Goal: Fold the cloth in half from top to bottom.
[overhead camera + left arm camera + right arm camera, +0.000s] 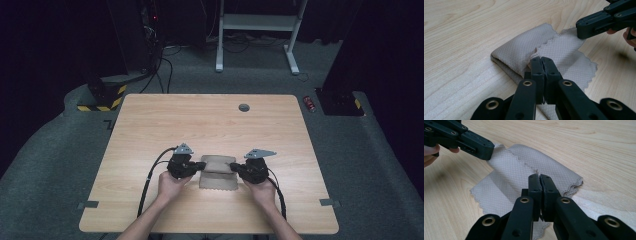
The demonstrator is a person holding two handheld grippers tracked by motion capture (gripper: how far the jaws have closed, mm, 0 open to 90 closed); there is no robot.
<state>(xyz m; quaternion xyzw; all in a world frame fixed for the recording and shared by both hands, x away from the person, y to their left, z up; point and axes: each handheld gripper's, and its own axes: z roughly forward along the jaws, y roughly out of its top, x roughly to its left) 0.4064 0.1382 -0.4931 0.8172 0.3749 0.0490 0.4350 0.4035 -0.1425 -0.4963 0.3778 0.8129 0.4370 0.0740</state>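
Observation:
A beige quilted cloth [218, 179] with scalloped edges lies on the near middle of the wooden table [210, 125], its far part folded over itself. My left gripper [201, 166] is at the cloth's left side, its jaws pressed together on the fold's edge [541, 60]. A small bit of cloth [524, 52] rises at the tips. My right gripper [234, 167] is at the right side, shut on the cloth [506, 182] at the opposite edge [539, 177]. Each gripper view also shows the other gripper across the cloth, the right one [580, 28] and the left one [487, 151].
A round grey grommet [244, 107] sits in the tabletop near the far edge. Tape strips [87, 204] [327, 202] mark the near corners. On the floor beyond are a white desk frame [255, 25], a yellow-black striped base [100, 97] and a red object [310, 103].

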